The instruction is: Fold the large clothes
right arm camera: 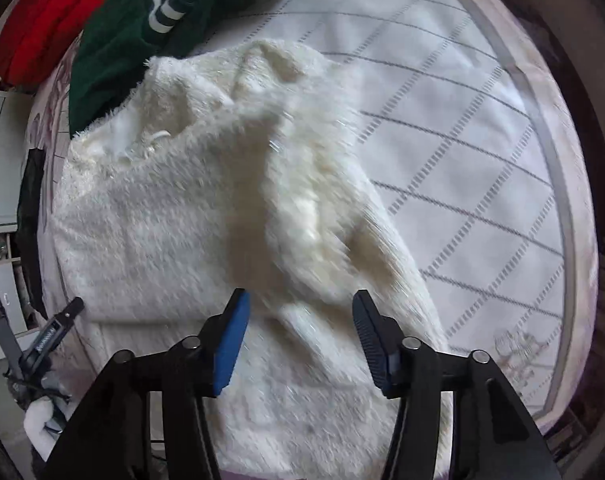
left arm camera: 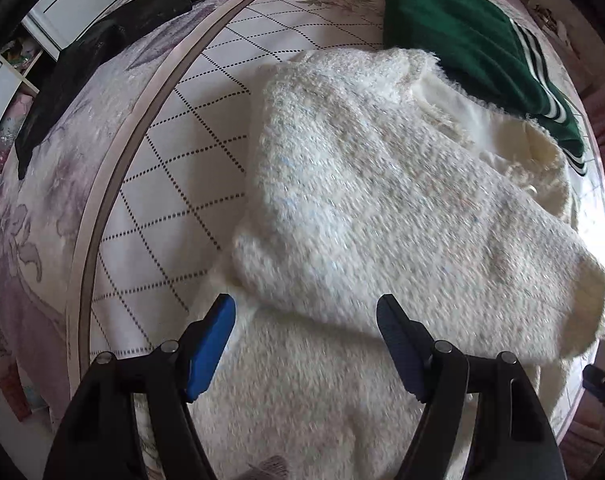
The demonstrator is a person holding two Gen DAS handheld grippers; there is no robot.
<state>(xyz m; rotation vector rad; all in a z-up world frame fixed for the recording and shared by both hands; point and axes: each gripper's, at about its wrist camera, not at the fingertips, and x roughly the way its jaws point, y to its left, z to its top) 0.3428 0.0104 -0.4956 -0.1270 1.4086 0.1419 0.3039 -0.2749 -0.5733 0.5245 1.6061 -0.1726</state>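
while both tools hang over the bed: this is a fold in mid-play, nothing pinned yet
garment: fluffy cream-white knitted sweater (left arm camera: 382, 200) lies on the white quilted bedspread with dotted diamond lines (left arm camera: 174, 184), one flap already thrown across its body
left tool: left gripper (left arm camera: 306, 340) points straight down, blue pads spread wide, cream fleece under the gap but no pad pressing on it
right tool: right gripper (right arm camera: 300, 332) tilted steeply down, pads spread, nothing pinched, picture smeared by motion
key relation: from the left gripper the sweater runs from 6 o'clock up to 1 o'clock, folded flap's lower edge just at its fingertips; from the right gripper it stretches 6 to 11 o'clock
nearer hand: my call, the left, sitting right over that flap edge
neighbours: dark green garment with white stripes (left arm camera: 462, 40) touches the sweater's neck end at 1 o'clock; red fabric bundle (right arm camera: 50, 16) beyond it in the right view
next move: likely needs a pinch on the near hem
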